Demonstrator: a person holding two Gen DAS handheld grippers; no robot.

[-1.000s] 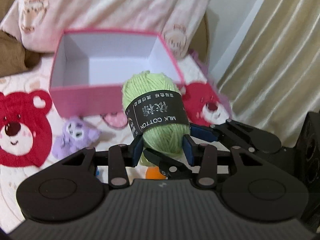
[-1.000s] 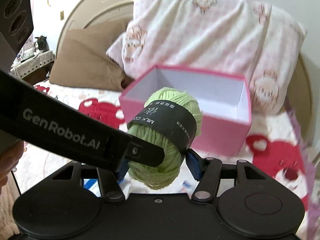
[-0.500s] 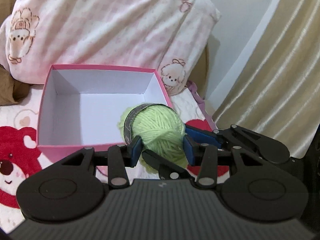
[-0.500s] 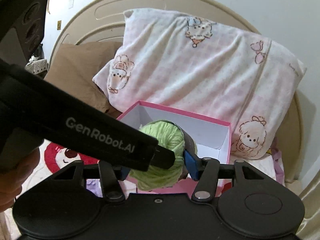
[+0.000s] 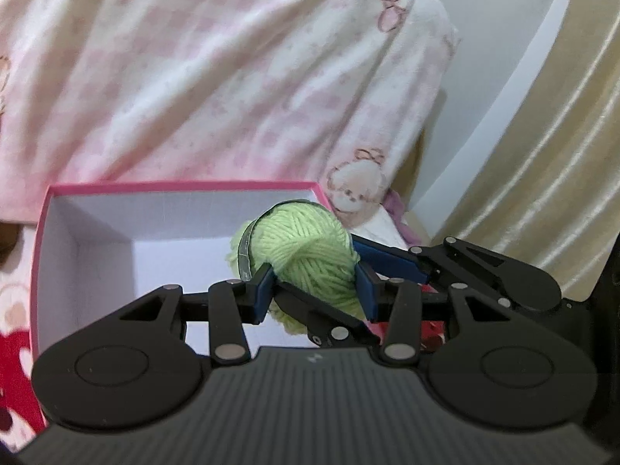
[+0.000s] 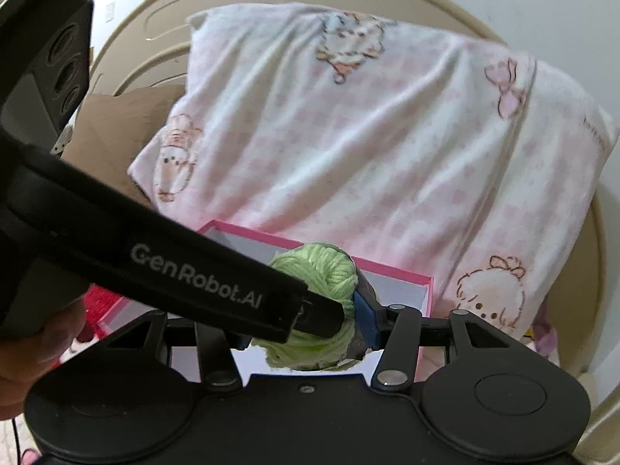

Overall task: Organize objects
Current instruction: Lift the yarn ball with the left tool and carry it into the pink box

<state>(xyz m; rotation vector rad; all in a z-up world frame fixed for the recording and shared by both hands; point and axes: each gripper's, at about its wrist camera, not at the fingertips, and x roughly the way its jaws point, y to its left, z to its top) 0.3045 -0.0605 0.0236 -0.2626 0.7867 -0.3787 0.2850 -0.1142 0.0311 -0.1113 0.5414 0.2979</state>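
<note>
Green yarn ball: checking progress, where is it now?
The green yarn ball is clamped by both the left hand-held gripper and right hand-held gripper, over the pink box.

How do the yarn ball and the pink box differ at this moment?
The yarn ball is light green, round and soft; the box is pink outside, white inside, with straight walls. The yarn is held up by both the left claw and the right claw; the box rests open on the bed, with nothing seen inside. The yarn is smaller than the box.

Both wrist cameras are looking forward along their fingers, sitting close to the green yarn ball [image 5: 310, 259] at lower centre; both are sharing the pink box [image 5: 77, 190] and checked pillow [image 6: 368, 135] filling the upper frame.
</note>
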